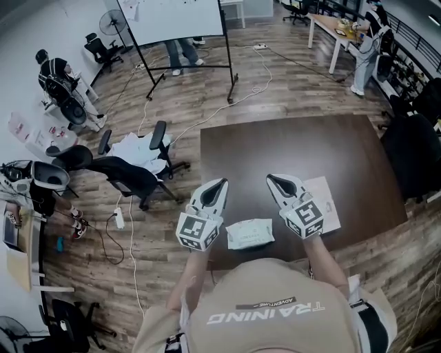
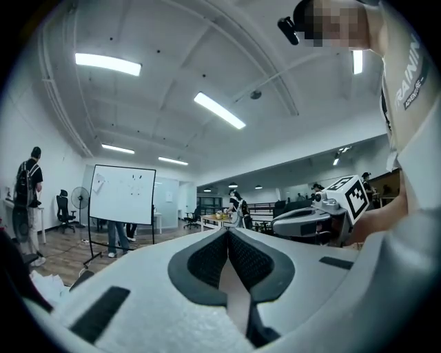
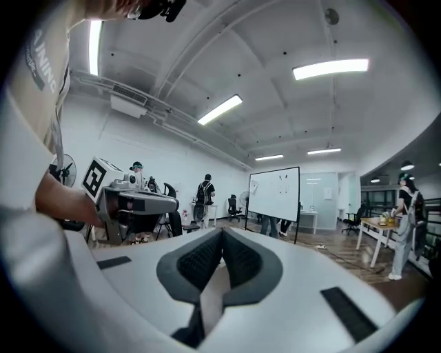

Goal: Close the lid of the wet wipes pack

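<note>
The wet wipes pack [image 1: 249, 233] is pale and flat and lies near the front edge of the dark brown table [image 1: 289, 148]; whether its lid is up cannot be told. My left gripper [image 1: 222, 182] is held above the table's left edge, just left of the pack. My right gripper [image 1: 270, 178] hovers to the right of the pack. Both point away from me and upward, off the pack. In the left gripper view the left gripper [image 2: 227, 234] has its jaws together with nothing in them; the right gripper view shows the right gripper [image 3: 222, 233] the same way. Neither gripper view shows the pack.
A white sheet of paper [image 1: 329, 207] lies on the table under the right gripper. Black office chairs [image 1: 131, 176] stand left of the table, cables run over the wooden floor, and a whiteboard [image 1: 172, 19] with a person behind it stands at the back.
</note>
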Tool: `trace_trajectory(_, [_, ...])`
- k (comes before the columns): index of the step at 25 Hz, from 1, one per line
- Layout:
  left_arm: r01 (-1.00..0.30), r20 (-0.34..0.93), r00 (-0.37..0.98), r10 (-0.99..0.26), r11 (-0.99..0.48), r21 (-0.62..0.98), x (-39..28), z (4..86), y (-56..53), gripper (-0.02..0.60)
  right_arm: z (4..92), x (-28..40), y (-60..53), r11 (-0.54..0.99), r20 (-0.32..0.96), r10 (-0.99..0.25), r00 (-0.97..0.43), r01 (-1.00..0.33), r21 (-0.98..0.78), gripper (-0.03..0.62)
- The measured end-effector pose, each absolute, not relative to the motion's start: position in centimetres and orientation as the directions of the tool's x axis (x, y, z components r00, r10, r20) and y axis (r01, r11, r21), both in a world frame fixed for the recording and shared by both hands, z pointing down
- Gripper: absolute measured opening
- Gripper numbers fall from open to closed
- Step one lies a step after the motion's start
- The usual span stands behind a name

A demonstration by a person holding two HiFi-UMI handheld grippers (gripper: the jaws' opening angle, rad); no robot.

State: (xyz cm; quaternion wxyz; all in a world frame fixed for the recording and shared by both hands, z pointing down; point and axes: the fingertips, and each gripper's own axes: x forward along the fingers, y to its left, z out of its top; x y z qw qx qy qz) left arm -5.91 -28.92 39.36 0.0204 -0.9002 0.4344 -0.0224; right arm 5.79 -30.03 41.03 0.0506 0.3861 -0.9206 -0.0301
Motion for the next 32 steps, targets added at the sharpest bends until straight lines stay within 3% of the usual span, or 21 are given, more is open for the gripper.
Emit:
trace_trajectory(17, [-0.782,0.102,0.622,-0.776,-0.623,0.03,-6.0,44.3,-29.2,0.011,43.5,6.5,-28.6,0.684,0.108,-0.727,-0.678,-0.729,0.034,0.014])
trace_trajectory(32, [-0.747,0.097,0.664,-0.741,-0.662,0.058,-6.4,46.7,-29.0,0.011,46.9,6.2,-26.2,0.647,0.141,-0.753,-0.643,-0.762,-0.02,0.014])
